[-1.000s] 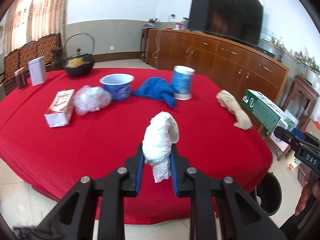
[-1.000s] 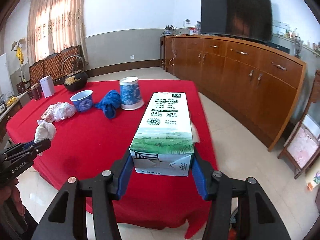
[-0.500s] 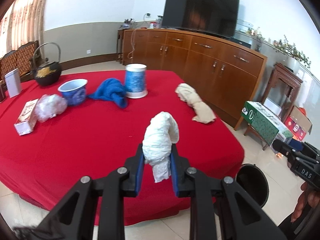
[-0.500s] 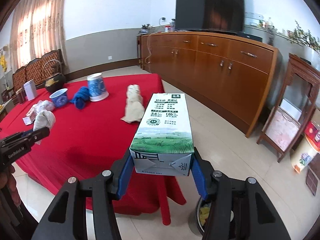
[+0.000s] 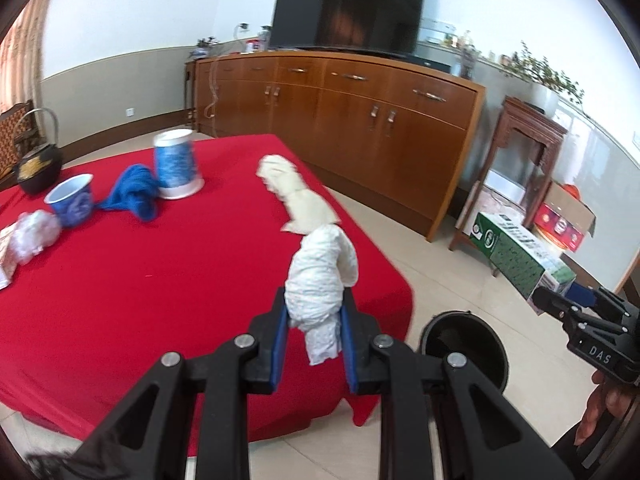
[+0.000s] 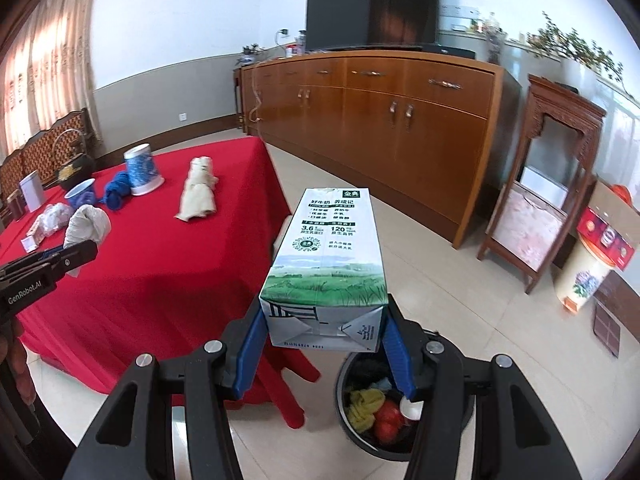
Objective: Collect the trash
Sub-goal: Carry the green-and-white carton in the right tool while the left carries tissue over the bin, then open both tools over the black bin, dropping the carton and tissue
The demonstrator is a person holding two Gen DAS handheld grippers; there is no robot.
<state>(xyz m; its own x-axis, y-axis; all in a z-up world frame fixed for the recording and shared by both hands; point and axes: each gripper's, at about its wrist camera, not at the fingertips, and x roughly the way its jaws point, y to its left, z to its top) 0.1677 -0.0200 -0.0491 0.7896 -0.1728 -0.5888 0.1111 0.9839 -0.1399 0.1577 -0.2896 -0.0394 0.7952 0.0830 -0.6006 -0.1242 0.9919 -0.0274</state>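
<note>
Showing green meadow print, milk carton (image 6: pixel 325 264) uncrushed.

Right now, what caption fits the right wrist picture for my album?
Right gripper holds a milk carton above the black trash bin beside the red table.

Milk carton clamped above the trash bin

The right gripper (image 6: pixel 323 334) pinches a milk carton (image 6: pixel 330 264) between its blue pads, over a black trash bin (image 6: pixel 380 408) on the floor by the red table's (image 6: pixel 168 264) corner. At the left edge, the left gripper (image 6: pixel 78 254) holds a white paper wad (image 6: pixel 88 226).
</note>
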